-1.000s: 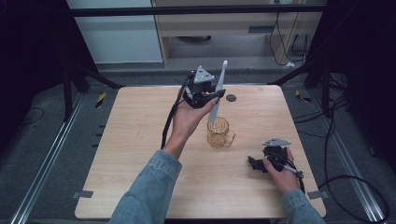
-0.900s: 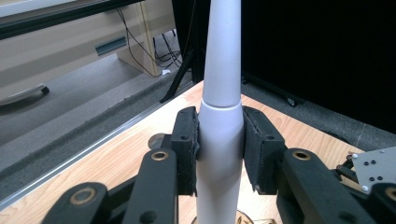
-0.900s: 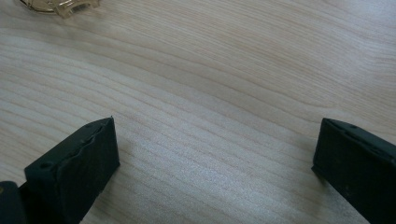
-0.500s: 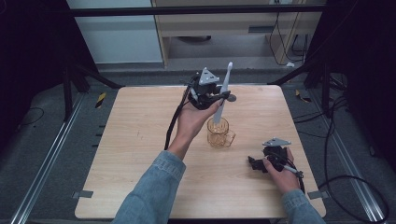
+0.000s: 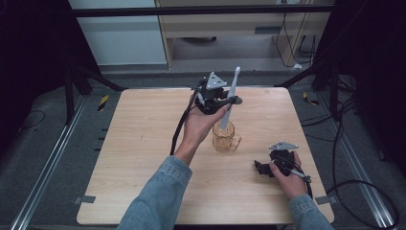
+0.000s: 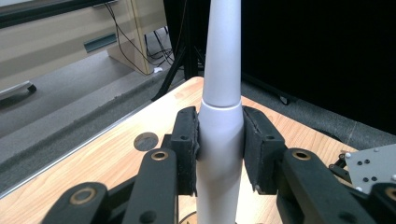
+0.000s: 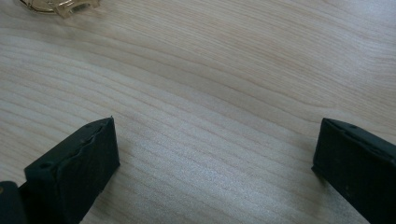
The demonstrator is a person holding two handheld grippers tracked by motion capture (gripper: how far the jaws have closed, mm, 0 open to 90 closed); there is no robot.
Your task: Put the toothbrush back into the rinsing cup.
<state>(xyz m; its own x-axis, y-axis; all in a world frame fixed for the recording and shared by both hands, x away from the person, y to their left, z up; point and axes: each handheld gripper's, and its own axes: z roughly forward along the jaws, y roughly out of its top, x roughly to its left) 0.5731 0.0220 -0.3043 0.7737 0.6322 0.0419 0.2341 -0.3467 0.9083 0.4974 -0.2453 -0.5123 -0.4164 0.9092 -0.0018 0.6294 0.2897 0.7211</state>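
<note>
With long grey-white tapered plastic handle [image 6: 219, 140] clamped upright in left gripper [image 5: 215, 98] fingers, tip sits over amber glass mug [image 5: 225, 137]; needs straight lowering. Right gripper [image 5: 268, 167] fingers wide open, empty, resting on desk [image 5: 134, 143].

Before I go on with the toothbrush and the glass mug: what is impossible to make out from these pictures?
- Toothbrush lower end: in the high view the left hand and the mug rim cover it; the left gripper view cuts it off at the bottom edge. Whether it is inside the mug is unclear.
- Brush head: cut off by that view's top edge, too small from above.
- Mug in the right gripper view: cut off at the top edge.
</note>
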